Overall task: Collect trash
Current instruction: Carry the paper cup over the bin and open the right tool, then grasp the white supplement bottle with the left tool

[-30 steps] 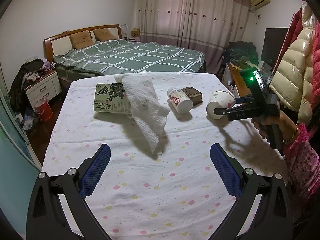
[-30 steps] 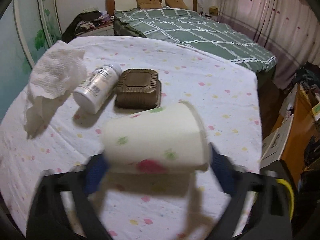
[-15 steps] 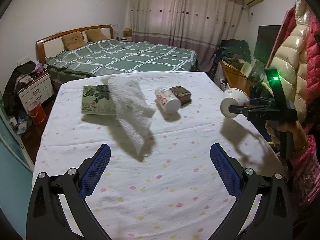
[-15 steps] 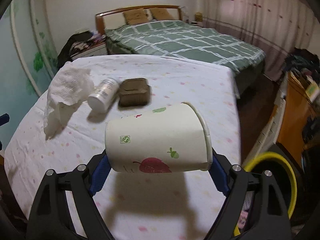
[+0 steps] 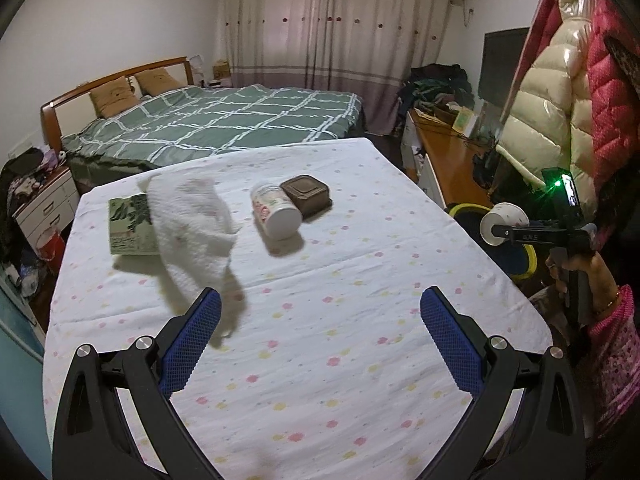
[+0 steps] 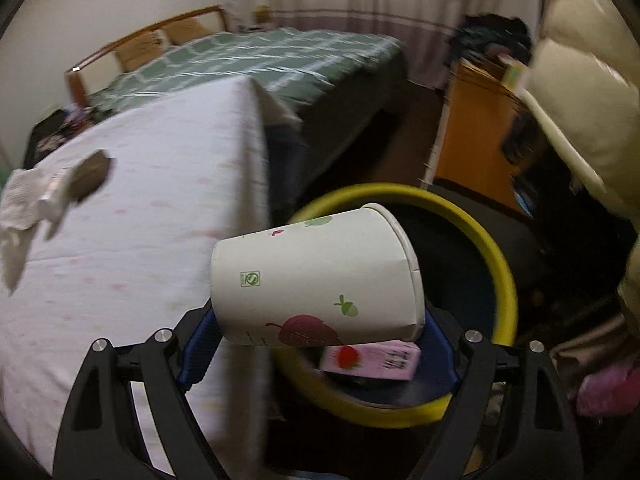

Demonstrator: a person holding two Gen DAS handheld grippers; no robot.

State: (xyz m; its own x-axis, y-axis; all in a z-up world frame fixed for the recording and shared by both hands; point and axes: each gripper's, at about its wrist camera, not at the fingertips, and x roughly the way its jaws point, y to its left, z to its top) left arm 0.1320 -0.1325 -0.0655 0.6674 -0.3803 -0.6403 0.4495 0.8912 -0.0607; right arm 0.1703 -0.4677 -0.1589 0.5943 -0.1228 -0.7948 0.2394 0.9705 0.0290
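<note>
Drop-off step: right gripper (image 6: 320,328) clamped on paper cup (image 6: 316,276) above yellow-rimmed bin (image 6: 496,264) at 3 o'clock of table (image 5: 320,360); next release; left gripper (image 5: 320,336) jaws apart, empty.

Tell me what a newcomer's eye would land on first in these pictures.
First, the paper cup lying sideways, clamped in the right gripper above the yellow-rimmed bin beside the table, with a pink carton already inside. Next, the flowered tablecloth, where a white towel drapes over a green book and a white bottle lies against a brown box. The left gripper hangs open over the cloth, empty.
</note>
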